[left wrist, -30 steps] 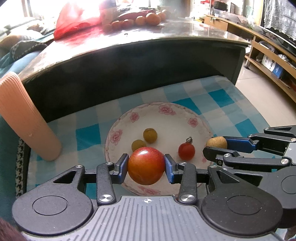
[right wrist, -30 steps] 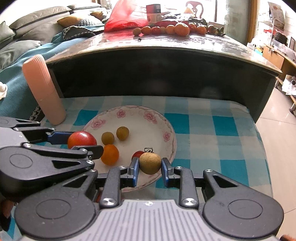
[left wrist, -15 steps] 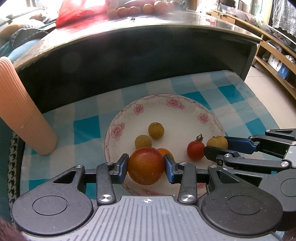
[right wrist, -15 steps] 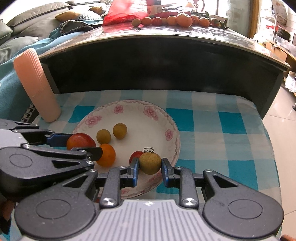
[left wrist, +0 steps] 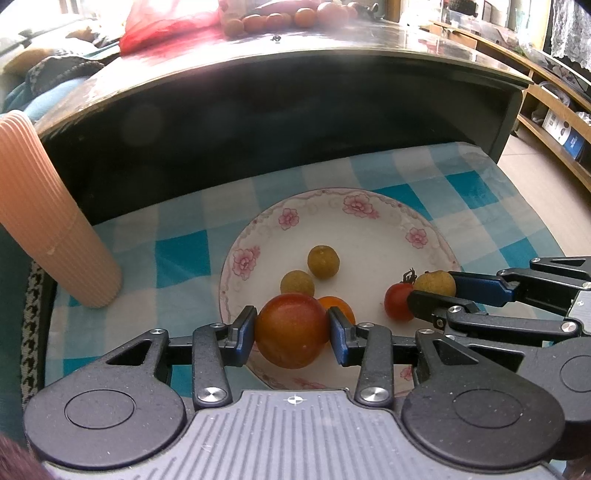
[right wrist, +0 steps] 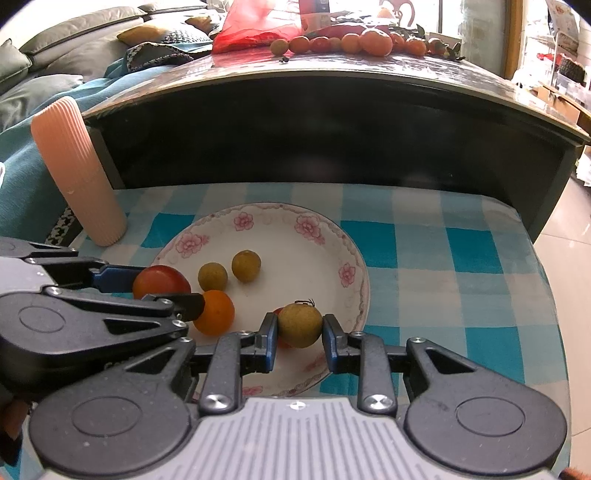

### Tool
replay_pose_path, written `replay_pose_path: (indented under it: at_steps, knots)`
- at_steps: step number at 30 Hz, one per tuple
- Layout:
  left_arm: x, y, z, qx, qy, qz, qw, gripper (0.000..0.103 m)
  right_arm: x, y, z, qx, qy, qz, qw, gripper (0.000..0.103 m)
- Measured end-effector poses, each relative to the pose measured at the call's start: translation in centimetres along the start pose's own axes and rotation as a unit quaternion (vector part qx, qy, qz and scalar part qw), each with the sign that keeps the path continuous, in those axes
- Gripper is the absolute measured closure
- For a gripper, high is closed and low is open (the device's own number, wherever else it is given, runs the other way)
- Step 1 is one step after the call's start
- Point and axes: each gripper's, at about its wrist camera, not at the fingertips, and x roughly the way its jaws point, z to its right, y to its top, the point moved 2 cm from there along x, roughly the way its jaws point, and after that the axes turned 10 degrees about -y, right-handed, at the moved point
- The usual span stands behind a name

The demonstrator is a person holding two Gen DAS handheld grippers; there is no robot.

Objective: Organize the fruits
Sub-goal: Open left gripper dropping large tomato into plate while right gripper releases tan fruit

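Jaws on both sides are clamped on fruit right now. The left gripper has a big red-orange tomato squeezed between its blue pads, held over the near left edge of the floral plate. The right gripper is pinching a tan, round longan-looking fruit, also over the plate, near its front right rim.

On the plate itself there are two small yellow-green fruits sitting just beside each other around the middle, a small orange one closer to the front, touching or nearly touching the left gripper's fingertip in the right wrist view, and a little cherry tomato with a dark stem. The cherry tomato is mostly hidden behind the tan fruit from the right camera, so can't really tell if they're touching.

The plate sits on a blue and white checkered cloth. A ribbed peach-coloured cup stands upside down at the cloth's left corner, apart from the plate. Behind all that is a dark desk with a shiny top, and along its far side there's a row of more tomatoes and oranges next to a red plastic bag. A sofa with cushions shows at the far left.
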Motion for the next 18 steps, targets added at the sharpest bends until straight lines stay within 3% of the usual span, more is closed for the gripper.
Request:
replay_pose_path:
  at_steps: [18]
  knots:
    - [-1.1,0.6,-0.1,-0.004,-0.008,0.024,0.9997,0.041,0.1,0.3,1.1,0.034,0.000,-0.002,0.999,0.059]
